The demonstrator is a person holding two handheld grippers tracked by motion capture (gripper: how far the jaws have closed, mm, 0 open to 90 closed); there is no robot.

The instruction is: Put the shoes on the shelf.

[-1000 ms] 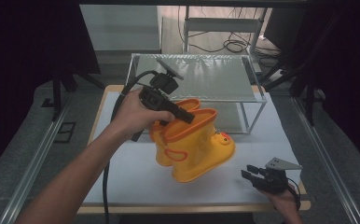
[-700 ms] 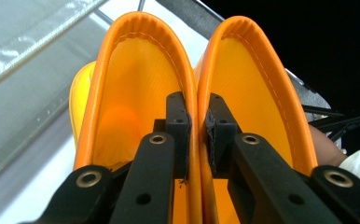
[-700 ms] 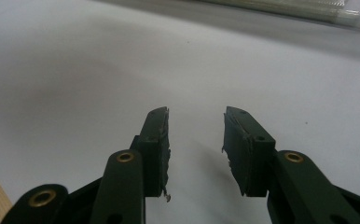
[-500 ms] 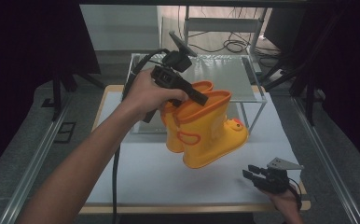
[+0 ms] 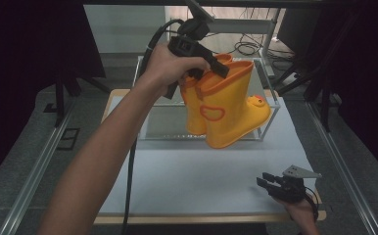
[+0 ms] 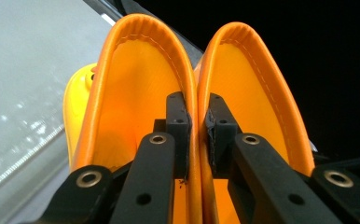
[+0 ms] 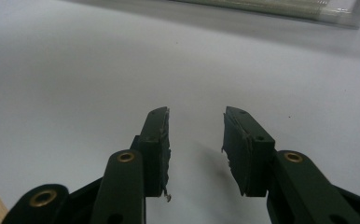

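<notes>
A pair of yellow rubber boots (image 5: 226, 110) with orange rims and a duck face on the toe hangs in the air in front of the clear box. My left gripper (image 5: 216, 66) is shut on the two inner rims pressed together, one jaw inside each boot (image 6: 197, 130). The boots (image 6: 136, 93) hang with their openings facing the left gripper view. My right gripper (image 5: 265, 182) rests low at the table's front right corner, open, with nothing between its fingers (image 7: 197, 135).
A clear rectangular box (image 5: 270, 125) with a metal frame stands at the back of the white table sheet (image 5: 187, 176). A wooden table edge (image 5: 201, 218) runs along the front. Cables lie on the floor behind the box.
My left gripper has lifted the boots up and toward the back right, in front of the clear box. The right gripper has stayed put.
</notes>
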